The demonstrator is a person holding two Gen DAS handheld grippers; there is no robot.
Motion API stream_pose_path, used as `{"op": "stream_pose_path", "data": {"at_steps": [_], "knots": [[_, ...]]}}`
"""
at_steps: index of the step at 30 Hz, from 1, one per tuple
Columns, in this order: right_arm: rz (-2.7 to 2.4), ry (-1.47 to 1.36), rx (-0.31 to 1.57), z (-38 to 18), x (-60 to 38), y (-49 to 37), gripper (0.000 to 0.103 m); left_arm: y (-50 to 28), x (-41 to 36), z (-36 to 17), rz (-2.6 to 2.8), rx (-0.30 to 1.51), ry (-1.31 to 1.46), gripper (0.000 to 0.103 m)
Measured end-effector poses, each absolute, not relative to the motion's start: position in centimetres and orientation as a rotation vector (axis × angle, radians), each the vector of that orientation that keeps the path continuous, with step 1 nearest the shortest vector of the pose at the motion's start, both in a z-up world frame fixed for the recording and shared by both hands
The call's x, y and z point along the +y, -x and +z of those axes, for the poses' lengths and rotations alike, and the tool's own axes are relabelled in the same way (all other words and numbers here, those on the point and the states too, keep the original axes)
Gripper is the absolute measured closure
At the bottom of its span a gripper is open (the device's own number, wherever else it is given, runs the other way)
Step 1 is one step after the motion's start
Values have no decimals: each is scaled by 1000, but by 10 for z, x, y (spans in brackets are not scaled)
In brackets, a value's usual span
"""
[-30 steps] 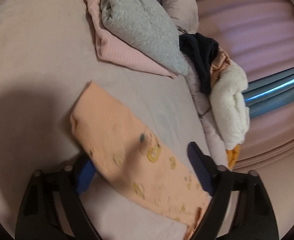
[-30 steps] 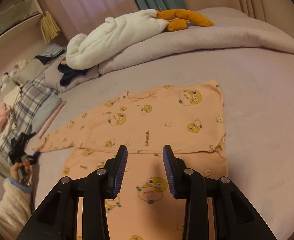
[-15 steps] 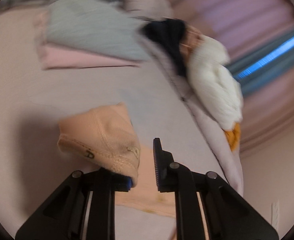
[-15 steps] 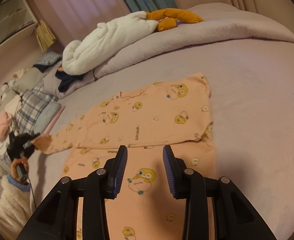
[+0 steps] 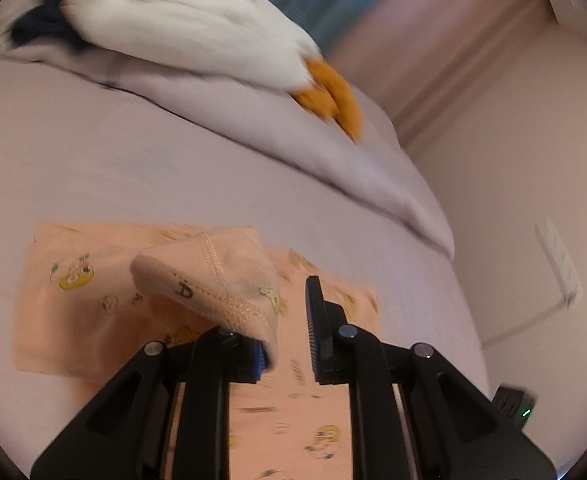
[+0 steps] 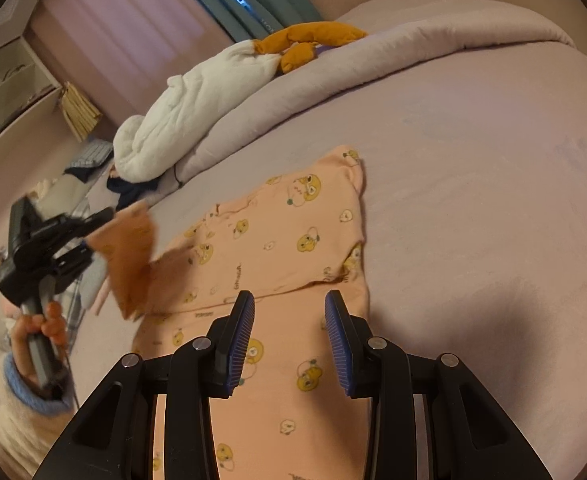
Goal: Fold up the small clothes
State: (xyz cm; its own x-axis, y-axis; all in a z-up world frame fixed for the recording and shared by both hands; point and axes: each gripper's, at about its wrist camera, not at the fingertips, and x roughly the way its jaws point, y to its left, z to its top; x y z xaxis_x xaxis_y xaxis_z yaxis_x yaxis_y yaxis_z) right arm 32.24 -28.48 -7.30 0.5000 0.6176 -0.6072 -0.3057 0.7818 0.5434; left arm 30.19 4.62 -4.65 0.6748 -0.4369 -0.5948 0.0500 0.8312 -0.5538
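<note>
Peach child's pyjamas with yellow cartoon prints lie spread on the mauve bed. In the left wrist view, the cuffed end of the pyjama leg hangs over the left finger of my left gripper, lifted above the rest of the garment; the jaws stand partly apart. In the right wrist view my left gripper holds that leg end up at the left. My right gripper is open and empty, just above the garment's near part.
A white plush duck with orange feet lies on a rolled mauve duvet at the back. Piled clothes sit far left. A wall with a socket plate is right of the bed.
My left gripper has picked up the leg end off the bed and swung it right, over the garment. My right gripper has moved slightly forward, still open.
</note>
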Motion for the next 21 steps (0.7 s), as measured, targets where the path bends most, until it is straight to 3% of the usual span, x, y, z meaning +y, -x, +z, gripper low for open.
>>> {"op": "stream_pose_path", "data": {"at_steps": [3,4,5,7,8,11,15,18,21], "knots": [[587,-425,898,-78,-287,-329,67,-317,-12,-66,-341,864,442,88],[589,-438,905,-80,-288,-331,67,-321,-27,-76,-353,904,419,81],[592,-449,911,-81,-288,-333,67,-324,-41,-87,-368,946,409,62],[599,-482,926,-86,-289,-336,54,-324,-57,-100,-406,999,401,31],[596,-498,930,-88,-289,-337,51,-321,-61,-101,-422,1002,392,24],[608,-555,937,-91,-290,-342,50,-315,-71,-99,-499,1002,358,18],[625,-630,942,-93,-286,-347,50,-305,-64,-82,-561,942,319,18],[628,-660,939,-91,-278,-349,49,-297,-73,-75,-554,931,162,0],[586,-694,924,-89,-278,-350,49,-304,-88,-100,-459,1001,-42,5]]}}
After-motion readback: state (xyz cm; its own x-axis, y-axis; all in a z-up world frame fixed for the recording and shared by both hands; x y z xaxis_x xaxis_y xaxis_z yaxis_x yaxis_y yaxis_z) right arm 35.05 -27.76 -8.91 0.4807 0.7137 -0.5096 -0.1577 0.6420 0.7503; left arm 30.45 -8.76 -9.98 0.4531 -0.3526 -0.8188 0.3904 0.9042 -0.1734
